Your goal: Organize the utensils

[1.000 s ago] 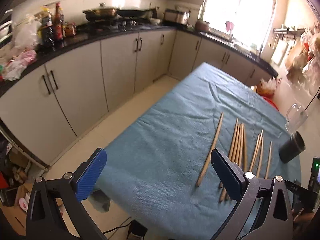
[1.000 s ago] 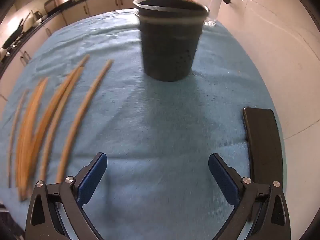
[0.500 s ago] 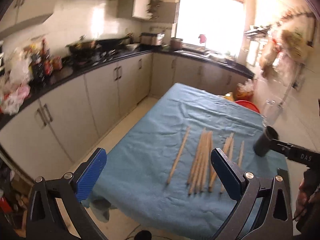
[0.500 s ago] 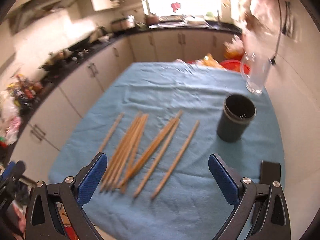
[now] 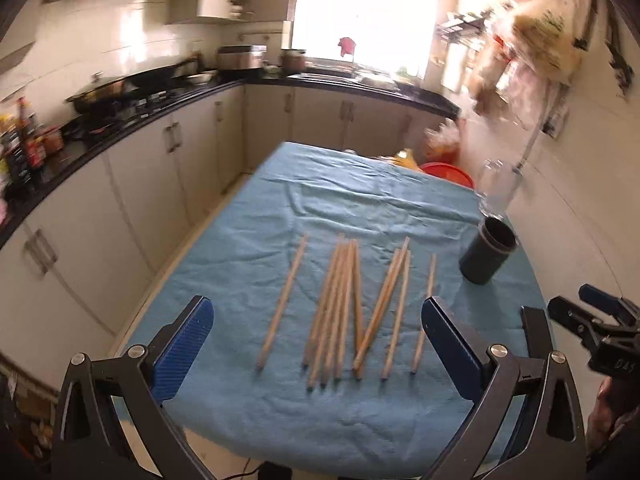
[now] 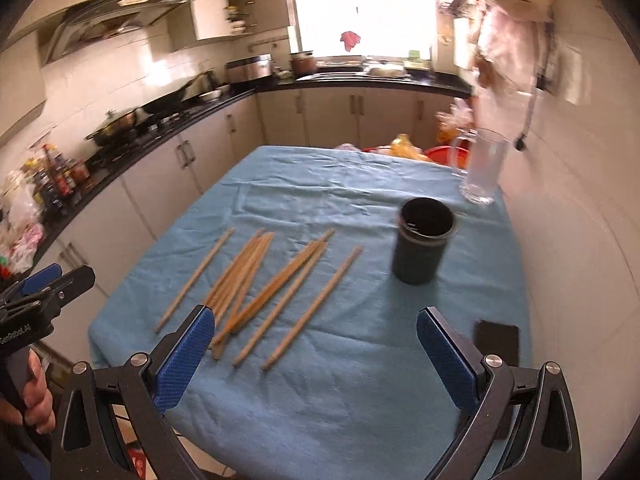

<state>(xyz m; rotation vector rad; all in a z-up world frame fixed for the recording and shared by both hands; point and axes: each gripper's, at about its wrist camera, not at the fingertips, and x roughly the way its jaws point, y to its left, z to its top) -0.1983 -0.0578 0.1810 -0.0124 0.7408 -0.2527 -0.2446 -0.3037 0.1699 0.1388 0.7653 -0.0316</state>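
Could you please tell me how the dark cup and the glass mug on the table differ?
The dark cup is opaque and nearly black; the glass mug is clear. The cup has no handle; the mug has one on its side. The cup stands nearer the chopsticks, the mug farther back by the wall. Both stand upright on the blue cloth, mouths up.
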